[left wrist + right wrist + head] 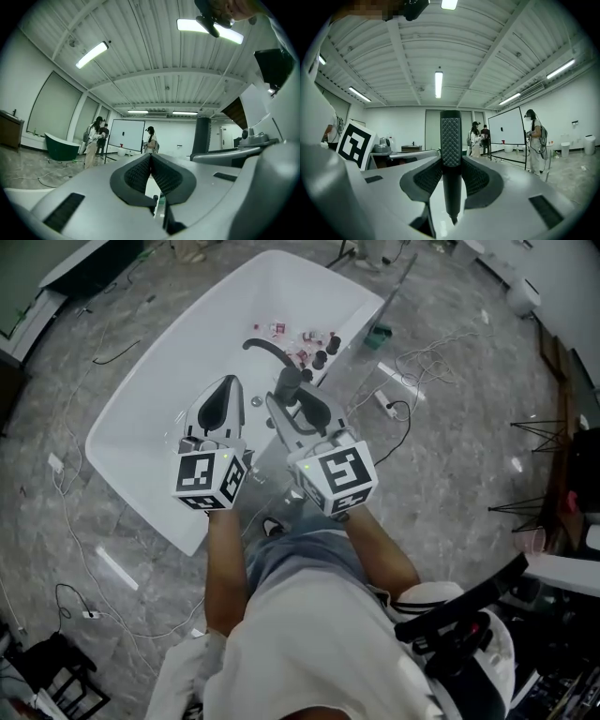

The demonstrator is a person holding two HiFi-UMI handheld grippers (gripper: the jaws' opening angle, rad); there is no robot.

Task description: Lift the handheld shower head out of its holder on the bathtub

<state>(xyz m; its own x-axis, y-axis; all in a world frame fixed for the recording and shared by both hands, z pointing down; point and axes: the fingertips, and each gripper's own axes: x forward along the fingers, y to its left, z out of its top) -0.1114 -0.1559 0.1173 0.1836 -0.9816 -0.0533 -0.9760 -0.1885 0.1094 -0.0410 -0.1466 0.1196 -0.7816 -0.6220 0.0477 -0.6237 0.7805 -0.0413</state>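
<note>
It's a big open room with a grey marbled floor point(450, 427) strewn with cables point(412, 367). A white freestanding bathtub point(131, 423) sits slantwise below the person, with a few small bottles point(314, 338) at its far end. Farther off, some people stand by a whiteboard point(508, 126), and a dark green bathtub point(61, 147) stands along the wall.

The right gripper point(451, 164) has the handheld shower head point(450, 136) pinched between its ribbed pads, with the jaws partly apart around it. It is a slim, dark, stick-shaped piece. The top is flat and squared off, the face is covered in rows of small dots, and below that a smooth handle narrows to a point between the jaws. It stands upright in the grip. From overhead it shows in front of the person's chest, up above the tub's near end and not seated on the tub.

The left gripper point(151, 157) is beside it at about the same height. Its jaw tips meet with nothing between them.
</note>
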